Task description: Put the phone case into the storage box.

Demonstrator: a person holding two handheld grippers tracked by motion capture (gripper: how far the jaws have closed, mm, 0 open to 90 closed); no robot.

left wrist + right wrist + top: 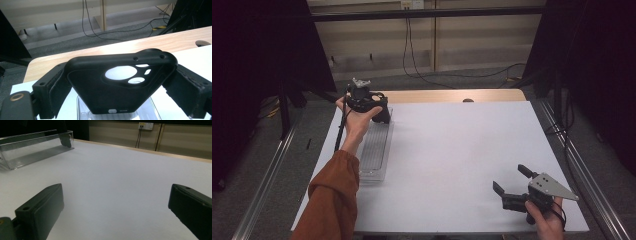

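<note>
My left gripper (379,107) hovers at the far left of the white table (452,150), shut on a black phone case (385,118). In the left gripper view the case (100,92) stands upright between the padded jaws of the left gripper (120,80), camera cut-out at the top, its lower end just inside the far end of a clear plastic tray (81,111). That long ribbed tray (374,150) lies along the table's left side. My right gripper (509,177) rests low near the front right corner, open and holding nothing. In its own view the right gripper (116,191) faces bare table.
The right gripper view shows the tray (32,150) far off at upper left, with the case (65,140) at its end. A wooden strip (447,95) with a cable hole borders the table's far edge. Cables trail over the floor beyond. Dark curtains flank both sides.
</note>
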